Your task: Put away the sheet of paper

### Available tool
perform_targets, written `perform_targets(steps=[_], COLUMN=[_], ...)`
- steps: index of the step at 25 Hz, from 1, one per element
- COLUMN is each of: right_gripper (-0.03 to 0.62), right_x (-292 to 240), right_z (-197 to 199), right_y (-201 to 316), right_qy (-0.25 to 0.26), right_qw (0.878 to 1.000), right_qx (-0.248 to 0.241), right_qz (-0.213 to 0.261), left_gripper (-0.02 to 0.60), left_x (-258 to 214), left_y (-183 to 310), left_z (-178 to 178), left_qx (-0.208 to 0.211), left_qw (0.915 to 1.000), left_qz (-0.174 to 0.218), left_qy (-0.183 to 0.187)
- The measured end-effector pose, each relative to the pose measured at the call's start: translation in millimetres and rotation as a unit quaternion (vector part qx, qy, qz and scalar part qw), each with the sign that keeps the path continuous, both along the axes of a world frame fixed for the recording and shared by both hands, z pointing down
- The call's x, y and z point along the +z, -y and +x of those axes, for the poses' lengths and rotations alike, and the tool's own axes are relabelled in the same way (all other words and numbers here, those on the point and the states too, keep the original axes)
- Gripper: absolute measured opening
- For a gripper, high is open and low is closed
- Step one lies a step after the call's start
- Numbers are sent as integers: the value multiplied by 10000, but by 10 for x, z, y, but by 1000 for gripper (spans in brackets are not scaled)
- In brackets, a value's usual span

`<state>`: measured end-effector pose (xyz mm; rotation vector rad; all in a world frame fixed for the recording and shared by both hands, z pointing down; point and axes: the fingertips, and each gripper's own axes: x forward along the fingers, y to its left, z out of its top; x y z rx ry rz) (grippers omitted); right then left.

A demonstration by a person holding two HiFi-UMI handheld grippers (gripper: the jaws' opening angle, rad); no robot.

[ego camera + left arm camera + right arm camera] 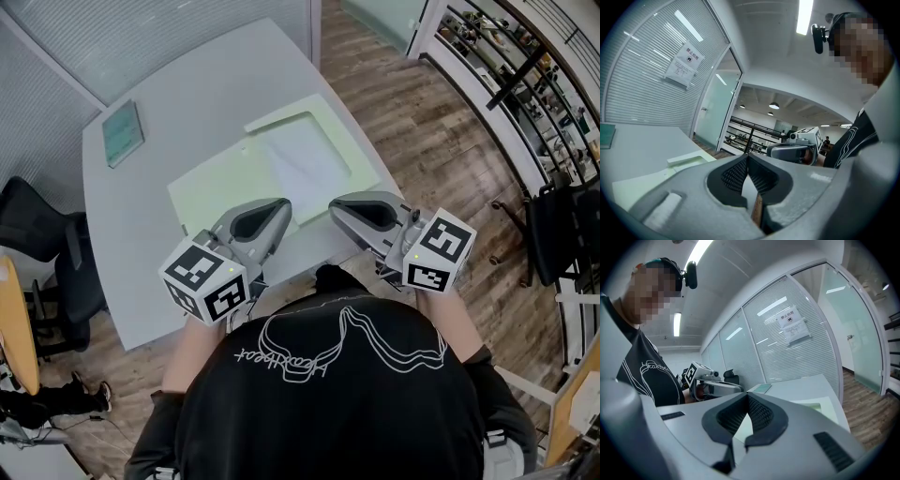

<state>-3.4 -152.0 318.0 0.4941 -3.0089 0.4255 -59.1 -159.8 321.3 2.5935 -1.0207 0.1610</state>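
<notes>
Sheet of paper lies on the open green folder mid-table, book well apart by the left edge, left gripper and right gripper hovering at the near edge, jaws pressed together, empty.

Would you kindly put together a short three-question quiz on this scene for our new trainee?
1. True or false: the left gripper holds the sheet of paper.
2. What colour is the folder under that sheet?
3. Fill in: the jaws of the right gripper are ____.

Key: 1 false, its jaws are shut on nothing; 2 light green; 3 shut.
</notes>
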Motion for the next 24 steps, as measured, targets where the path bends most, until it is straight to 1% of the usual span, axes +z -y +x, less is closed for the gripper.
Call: perform_targets(steps=[24], right_gripper=[6], right_x=[22], right_z=[-49], right_y=[-98], right_qy=[-85], right_qw=[9999], right_qx=[-70], right_qz=[27], left_gripper=[11], left_x=[48], left_y=[-86], left_z=[-4], left_qx=[50], left_qw=[10000], left_qz=[-42], left_qy=[41])
